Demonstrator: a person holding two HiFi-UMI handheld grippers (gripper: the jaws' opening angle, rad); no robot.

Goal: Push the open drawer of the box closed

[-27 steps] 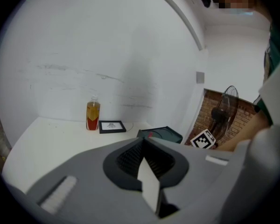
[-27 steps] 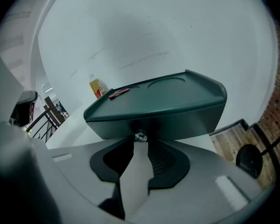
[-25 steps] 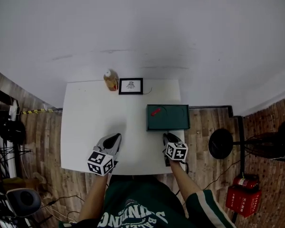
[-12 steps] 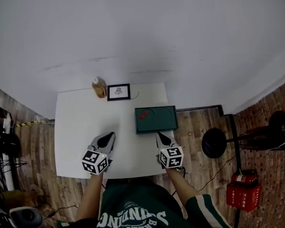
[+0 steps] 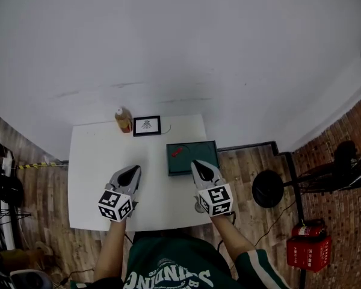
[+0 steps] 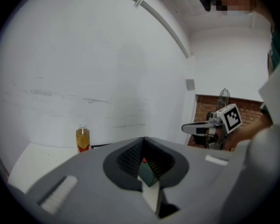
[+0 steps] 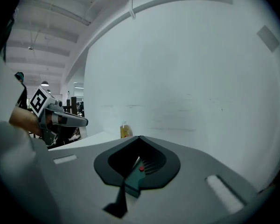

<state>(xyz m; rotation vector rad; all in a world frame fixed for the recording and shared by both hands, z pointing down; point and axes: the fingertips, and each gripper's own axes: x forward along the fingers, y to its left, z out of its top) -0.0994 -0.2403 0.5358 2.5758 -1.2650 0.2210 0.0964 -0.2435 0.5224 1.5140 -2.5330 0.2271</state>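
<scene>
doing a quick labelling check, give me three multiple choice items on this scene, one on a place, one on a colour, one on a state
1. Where does the clear bottle of amber liquid stand?
A. at the white table's far edge, beside the black-framed picture
B. on the floor
C. at the near edge

2. What colour is the flat rectangular box?
A. white
B. dark green
C. yellow

3. How do the right gripper's jaws stand?
A. tips together, holding nothing
B. wide apart
C. clamped on a cup

Answers: 1 A, the head view shows them side by side; 2 B, its top is dark green; 3 A, the right gripper view shows the tips meeting.
</scene>
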